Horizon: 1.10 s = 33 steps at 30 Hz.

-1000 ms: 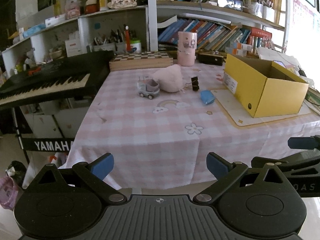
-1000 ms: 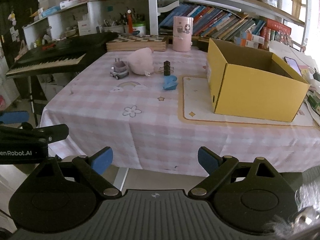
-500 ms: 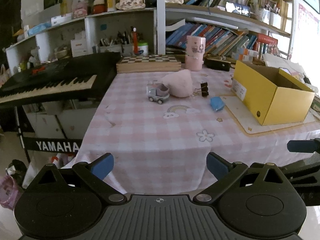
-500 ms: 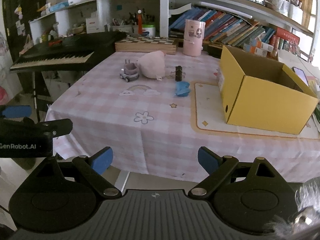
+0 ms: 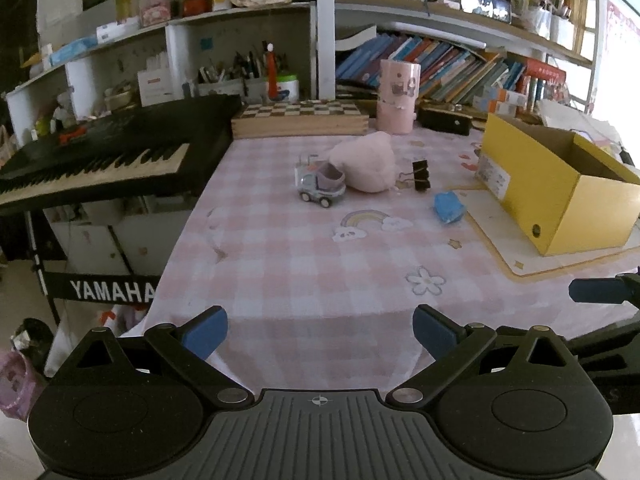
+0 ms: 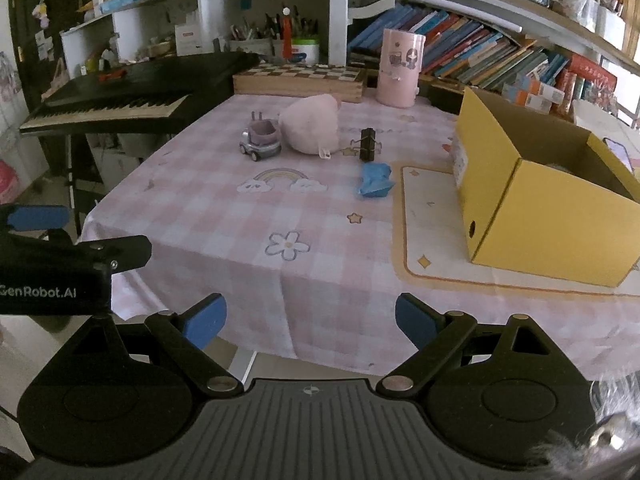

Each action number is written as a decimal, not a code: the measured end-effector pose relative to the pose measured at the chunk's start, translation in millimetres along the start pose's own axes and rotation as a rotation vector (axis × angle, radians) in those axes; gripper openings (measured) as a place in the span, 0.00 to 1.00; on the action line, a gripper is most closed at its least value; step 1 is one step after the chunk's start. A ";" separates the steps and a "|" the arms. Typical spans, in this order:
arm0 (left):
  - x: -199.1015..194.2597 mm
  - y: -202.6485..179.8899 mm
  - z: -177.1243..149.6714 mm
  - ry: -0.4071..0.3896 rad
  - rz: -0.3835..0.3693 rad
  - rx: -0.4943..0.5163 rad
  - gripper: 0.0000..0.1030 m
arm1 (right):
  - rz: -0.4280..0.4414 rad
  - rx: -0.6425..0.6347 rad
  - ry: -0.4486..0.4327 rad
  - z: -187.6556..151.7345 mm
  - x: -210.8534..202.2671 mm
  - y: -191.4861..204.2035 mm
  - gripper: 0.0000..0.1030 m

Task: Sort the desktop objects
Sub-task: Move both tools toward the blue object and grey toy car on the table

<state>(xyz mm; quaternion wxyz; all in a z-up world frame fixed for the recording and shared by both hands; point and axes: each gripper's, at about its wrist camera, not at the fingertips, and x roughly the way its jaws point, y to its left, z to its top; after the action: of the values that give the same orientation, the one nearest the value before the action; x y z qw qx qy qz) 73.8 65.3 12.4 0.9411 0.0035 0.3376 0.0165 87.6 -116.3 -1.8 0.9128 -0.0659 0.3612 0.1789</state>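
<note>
Both tools sit at the near edge of the table, jaws spread wide, nothing between them. Left gripper: toy car and pink plush well ahead, touching; black binder clip just right of the plush; blue crumpled piece nearer, ahead-right. Right gripper: yellow box ahead-right on a mat; blue piece just left of the mat.

Tablecloth soft checked cloth, matt. Box smooth yellow cardboard. Plush toy fuzzy pink fabric. Toy car glossy plastic. Chessboard wood.
</note>
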 end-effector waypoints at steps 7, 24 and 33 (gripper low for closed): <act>28.9 -1.1 20.7 0.024 0.013 -0.014 0.98 | 0.023 -0.006 0.019 22.2 30.6 -11.8 0.88; 93.4 -15.6 68.4 0.059 0.009 -0.054 0.97 | 0.032 -0.029 0.068 69.8 100.7 -49.0 0.84; 115.6 -16.2 85.3 0.077 0.054 -0.073 0.97 | 0.047 -0.027 0.087 86.3 125.9 -61.3 0.79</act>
<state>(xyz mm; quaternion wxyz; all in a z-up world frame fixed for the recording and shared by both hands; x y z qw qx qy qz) 217.6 53.3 4.5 0.9261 -0.0222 0.3727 0.0545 250.4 -116.5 -25.3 0.8907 -0.0776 0.3996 0.2023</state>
